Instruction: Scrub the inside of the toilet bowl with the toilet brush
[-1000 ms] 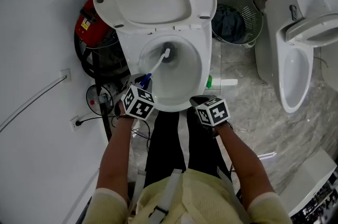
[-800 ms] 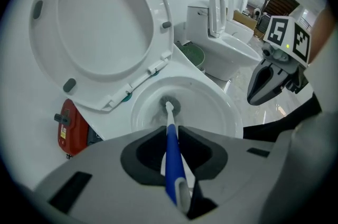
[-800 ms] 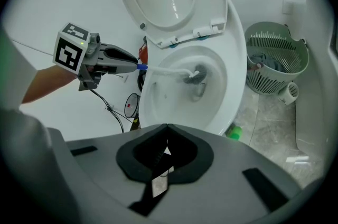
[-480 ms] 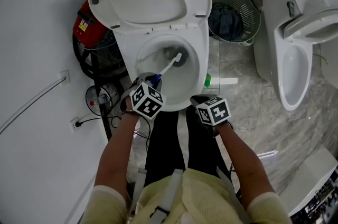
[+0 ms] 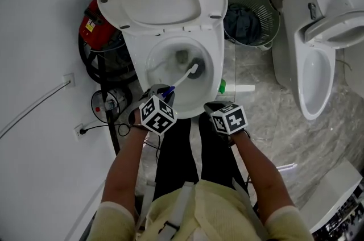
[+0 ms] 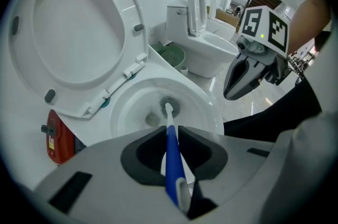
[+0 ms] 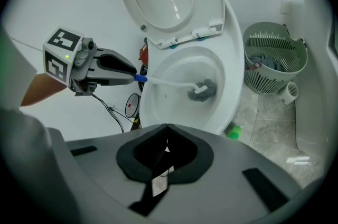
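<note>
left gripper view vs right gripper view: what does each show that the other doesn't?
Left gripper view only: the toilet brush by its blue handle, clamped in the left gripper, and the right gripper seen from outside.

Right gripper view only: the left gripper from outside, the right gripper's own fingers shut on nothing, and a green object on the floor.

Both: the toilet bowl, the brush head down inside it, the raised seat and the basket.

The marbled floor [image 5: 256, 70] carries the toilet [image 5: 211, 44], a green basket [image 5: 272, 21] beside it, and a second toilet [image 5: 290, 48] beyond.
</note>
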### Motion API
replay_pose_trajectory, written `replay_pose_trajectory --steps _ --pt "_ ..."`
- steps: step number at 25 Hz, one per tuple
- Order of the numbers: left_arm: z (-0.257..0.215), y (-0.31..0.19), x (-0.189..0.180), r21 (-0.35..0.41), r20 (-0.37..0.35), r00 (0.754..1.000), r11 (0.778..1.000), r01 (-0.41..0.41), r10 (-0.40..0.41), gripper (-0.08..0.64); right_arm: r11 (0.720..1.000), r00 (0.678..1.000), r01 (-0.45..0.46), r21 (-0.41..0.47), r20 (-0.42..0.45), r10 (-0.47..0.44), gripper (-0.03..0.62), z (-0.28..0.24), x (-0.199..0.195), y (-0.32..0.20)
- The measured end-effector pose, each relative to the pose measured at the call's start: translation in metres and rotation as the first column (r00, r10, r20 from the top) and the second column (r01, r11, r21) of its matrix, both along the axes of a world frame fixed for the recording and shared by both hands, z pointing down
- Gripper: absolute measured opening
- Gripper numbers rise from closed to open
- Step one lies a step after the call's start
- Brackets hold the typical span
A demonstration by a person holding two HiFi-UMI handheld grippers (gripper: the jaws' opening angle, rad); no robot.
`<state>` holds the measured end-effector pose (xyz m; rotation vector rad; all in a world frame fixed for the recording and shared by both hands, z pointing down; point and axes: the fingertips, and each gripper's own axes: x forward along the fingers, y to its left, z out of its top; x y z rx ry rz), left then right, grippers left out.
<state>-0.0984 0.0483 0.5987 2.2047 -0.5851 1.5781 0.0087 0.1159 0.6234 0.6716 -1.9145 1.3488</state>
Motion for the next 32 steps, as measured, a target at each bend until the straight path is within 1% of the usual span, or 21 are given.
replay_pose_trajectory --steps 15,21,26,32 --pt "-0.017 0.054 -0.007 -0.049 -0.011 0.995 0.994 -0.1 0.1 0.077 0.998 0.998 0.058 0.003 -0.004 -0.058 0.015 -0.008 -0.005 -0.001" --pt "-0.02 0.077 -0.019 -0.084 -0.004 0.994 0.991 -0.107 0.107 0.077 0.995 0.995 0.095 -0.003 -0.004 -0.095 0.015 -0.008 -0.01 0.005" --pt "-0.019 0.089 -0.029 -0.108 -0.003 0.996 0.99 -0.094 0.094 0.077 0.992 0.992 0.125 -0.009 -0.006 -0.125 0.015 -0.009 -0.017 0.008" --pt "-0.018 0.095 -0.047 -0.122 0.031 0.994 0.988 -0.097 0.102 0.077 0.988 0.988 0.155 -0.008 0.0 -0.155 0.015 -0.01 -0.025 0.007"
